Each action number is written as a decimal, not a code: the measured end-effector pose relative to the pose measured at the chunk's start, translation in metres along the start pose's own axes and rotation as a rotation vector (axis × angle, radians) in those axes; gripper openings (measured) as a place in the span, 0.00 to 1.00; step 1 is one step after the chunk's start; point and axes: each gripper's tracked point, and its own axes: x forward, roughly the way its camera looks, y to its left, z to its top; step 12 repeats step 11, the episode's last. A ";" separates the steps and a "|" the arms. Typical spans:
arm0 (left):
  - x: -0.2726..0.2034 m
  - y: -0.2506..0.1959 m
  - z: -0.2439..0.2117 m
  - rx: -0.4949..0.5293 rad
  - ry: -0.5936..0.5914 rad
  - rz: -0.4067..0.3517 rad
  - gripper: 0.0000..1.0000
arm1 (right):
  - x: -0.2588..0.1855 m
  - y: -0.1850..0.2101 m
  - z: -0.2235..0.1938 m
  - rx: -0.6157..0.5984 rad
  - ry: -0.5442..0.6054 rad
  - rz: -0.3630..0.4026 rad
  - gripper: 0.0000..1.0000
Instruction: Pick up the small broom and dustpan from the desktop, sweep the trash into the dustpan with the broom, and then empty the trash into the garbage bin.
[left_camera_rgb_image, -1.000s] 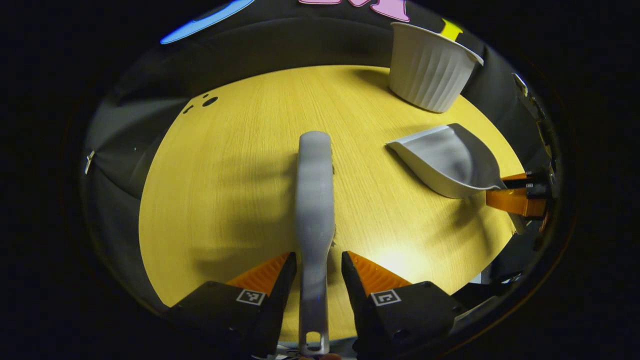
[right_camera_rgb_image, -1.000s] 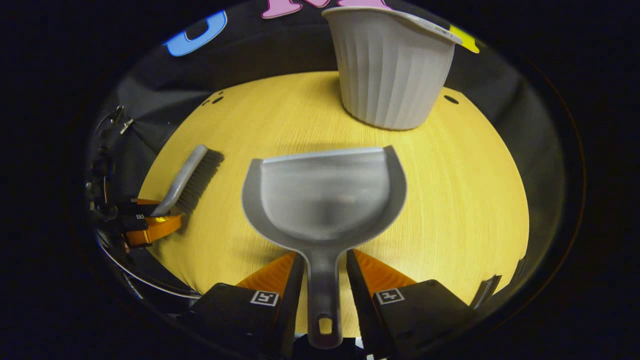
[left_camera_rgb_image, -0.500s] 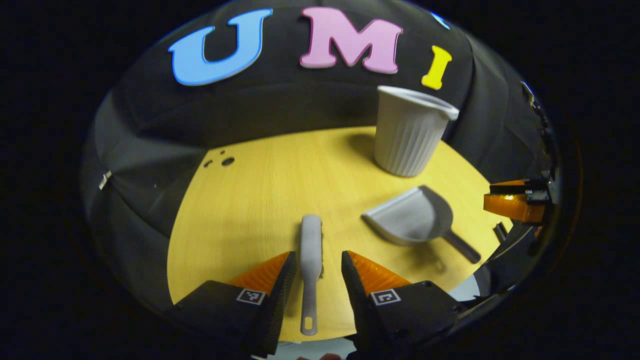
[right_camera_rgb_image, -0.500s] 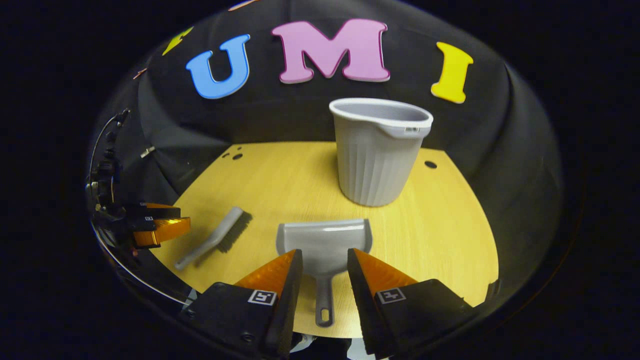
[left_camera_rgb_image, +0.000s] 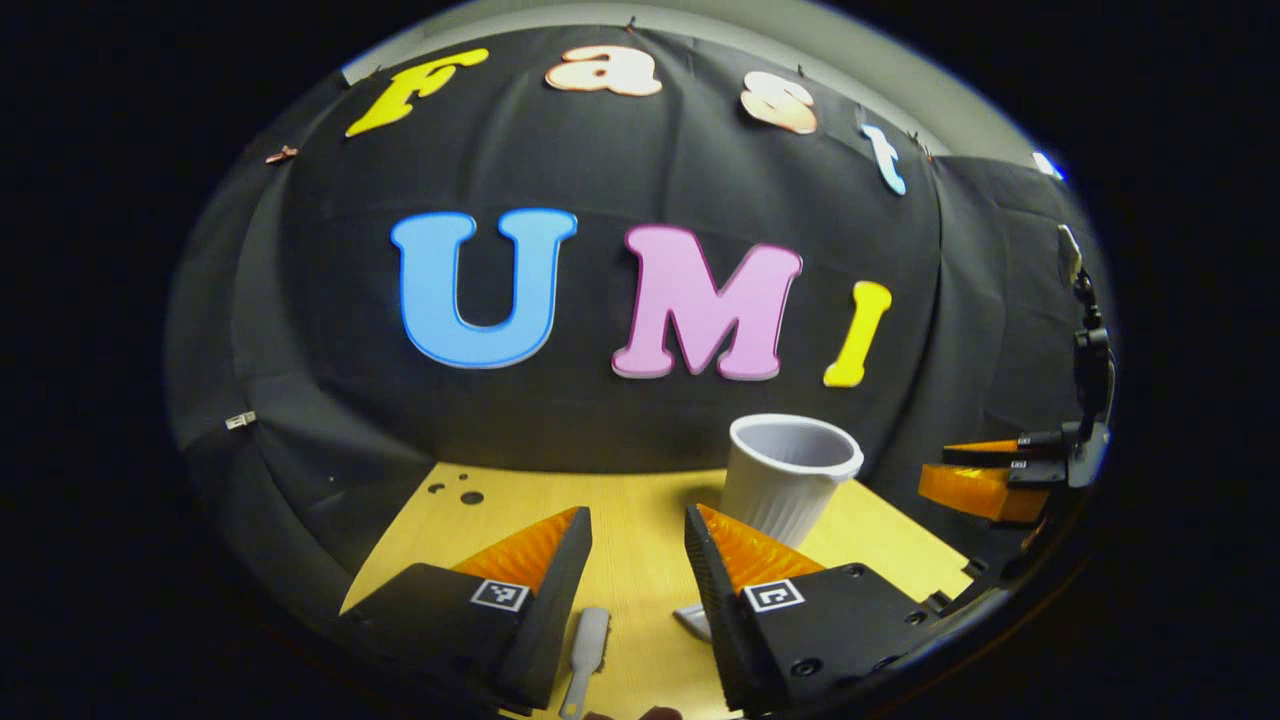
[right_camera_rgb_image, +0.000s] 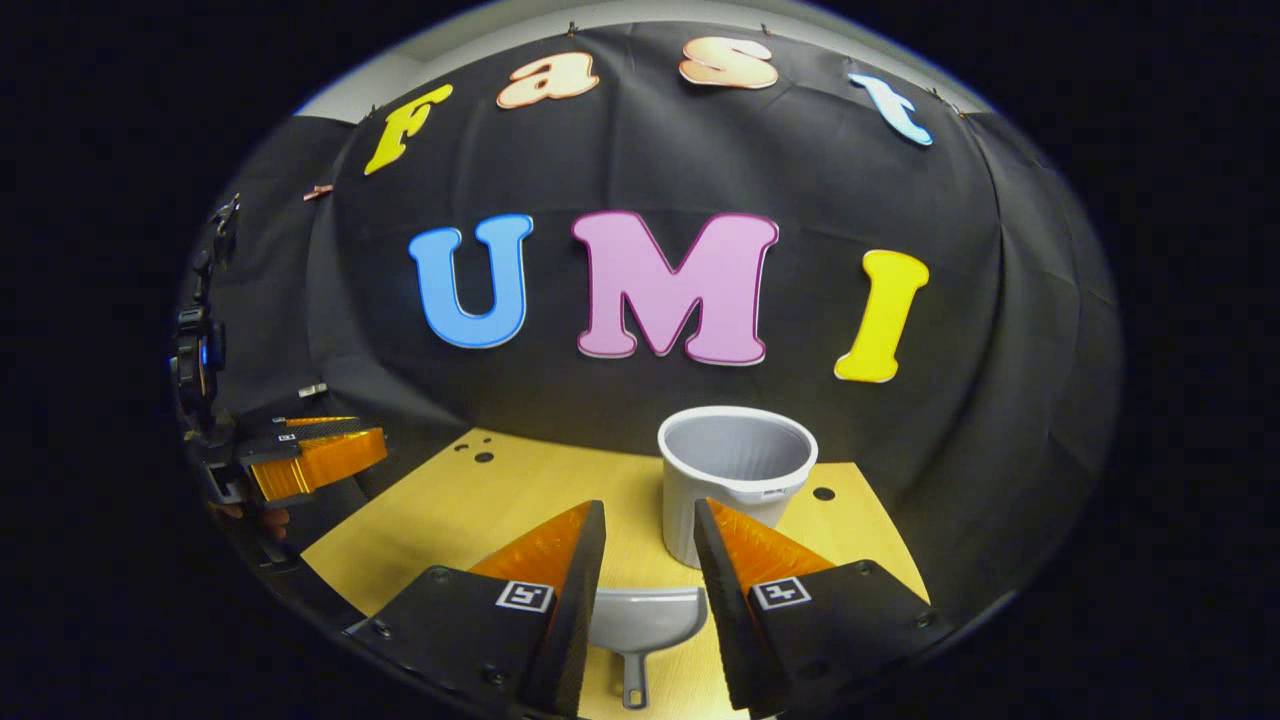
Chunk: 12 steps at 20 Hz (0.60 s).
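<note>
The grey small broom lies on the yellow table, low between and well below the fingers of my left gripper, which is open and holds nothing. The grey dustpan rests flat on the table, handle toward me, beneath my open right gripper. A corner of the dustpan shows beside the broom. The white ribbed garbage bin stands upright behind the dustpan, and the bin is seen right of centre in the left gripper view.
Each gripper appears at the edge of the other's view, raised off the table: the right gripper and the left gripper. Small dark holes mark the table's far left. The black cloth wall rises behind.
Both grippers have risen and drawn back from the table. The broom and dustpan handles, earlier close between the fingers, now lie far below, and both views tilt up toward the wall.
</note>
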 end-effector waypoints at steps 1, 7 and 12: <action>-0.004 0.001 0.010 0.001 -0.026 -0.002 0.65 | -0.004 -0.002 0.009 -0.005 -0.022 -0.009 0.57; -0.009 0.001 -0.005 0.020 -0.020 -0.019 0.68 | -0.003 -0.007 -0.001 -0.011 -0.033 -0.025 0.57; -0.003 0.000 -0.007 0.020 -0.004 -0.027 0.69 | -0.001 -0.012 -0.007 -0.006 -0.022 -0.037 0.57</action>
